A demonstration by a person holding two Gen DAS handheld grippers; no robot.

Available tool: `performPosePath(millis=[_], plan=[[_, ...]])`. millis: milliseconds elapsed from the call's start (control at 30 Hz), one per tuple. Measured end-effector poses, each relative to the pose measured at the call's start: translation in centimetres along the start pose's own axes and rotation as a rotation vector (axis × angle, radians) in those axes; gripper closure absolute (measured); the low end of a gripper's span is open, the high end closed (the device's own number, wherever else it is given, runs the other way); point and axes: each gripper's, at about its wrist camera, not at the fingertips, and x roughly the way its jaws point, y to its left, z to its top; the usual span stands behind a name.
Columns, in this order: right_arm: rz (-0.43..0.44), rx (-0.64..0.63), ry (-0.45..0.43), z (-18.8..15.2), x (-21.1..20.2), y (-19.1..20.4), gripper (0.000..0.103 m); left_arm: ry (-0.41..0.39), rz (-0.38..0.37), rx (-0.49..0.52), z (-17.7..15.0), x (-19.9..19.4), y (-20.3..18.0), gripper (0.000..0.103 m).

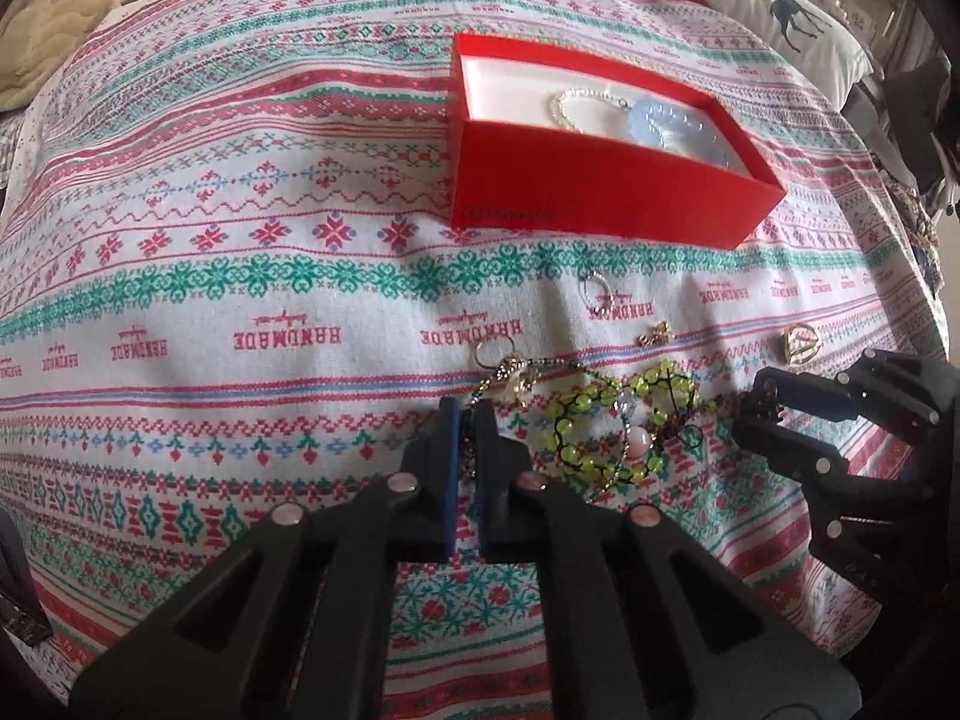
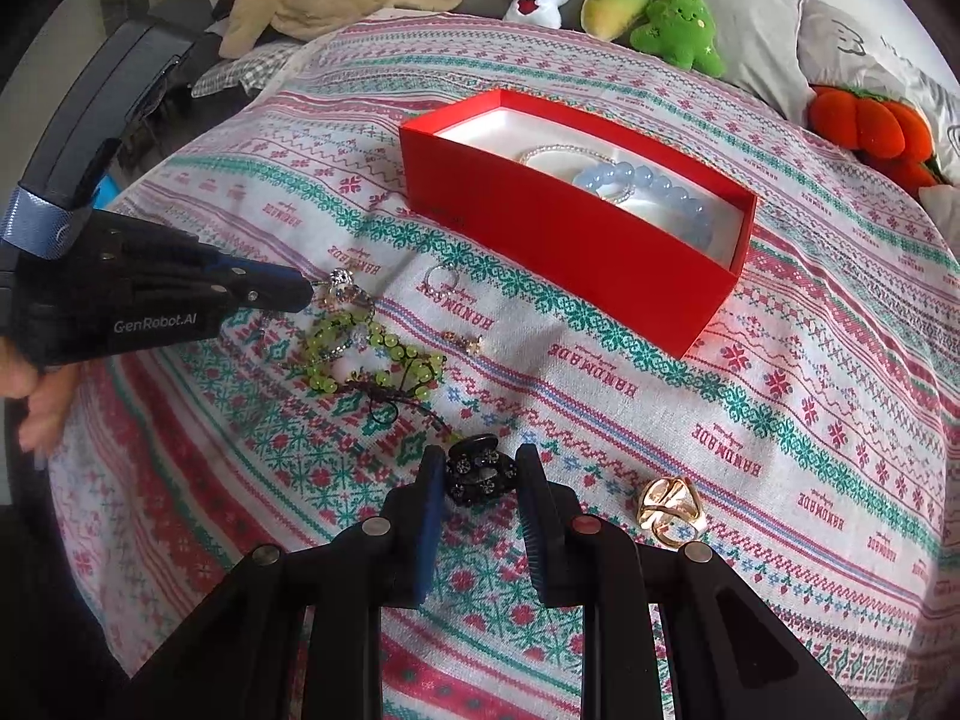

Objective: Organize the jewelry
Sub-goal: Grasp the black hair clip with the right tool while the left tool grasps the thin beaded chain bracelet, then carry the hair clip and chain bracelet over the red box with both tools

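1. My left gripper [image 1: 467, 420] has its jaws pinched on a thin beaded chain [image 1: 510, 373].
2. My right gripper [image 2: 480, 474] clamps a black studded hair clip [image 2: 480, 468] on the woven cloth [image 2: 780, 420].
3. The glossy red box [image 2: 570, 240] holds round beads.

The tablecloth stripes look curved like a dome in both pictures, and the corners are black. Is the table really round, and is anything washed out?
Left wrist view: the fisheye lens bows the tablecloth stripes and blackens the corners, so the table's shape cannot be told. Right wrist view: same bending; daylight bleaches the red box's white lining, and the blue bead bracelet looks pale.
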Motion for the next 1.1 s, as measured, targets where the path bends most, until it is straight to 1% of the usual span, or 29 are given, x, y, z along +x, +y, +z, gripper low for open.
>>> performPosePath(millis=[333, 633, 867, 1100], plan=[[-0.007, 0.02, -0.022, 0.7, -0.7, -0.5, 0.079, -0.088, -0.05, -0.018, 0.9, -3.3, 0.7, 0.098], [0.001, 0.051, -0.052, 1.7, -1.8, -0.9, 0.079, -0.123, -0.067, -0.023, 1.6, -4.8, -0.1, 0.099], [0.002, 0.089, -0.082, 3.1, -2.8, -1.7, 0.079, -0.183, -0.077, -0.014, 3.5, -6.8, -1.2, 0.099], [-0.005, 0.131, -0.103, 4.6, -3.4, -2.8, 0.079, -0.233, -0.071, -0.022, 5.3, -7.8, -1.8, 0.099]])
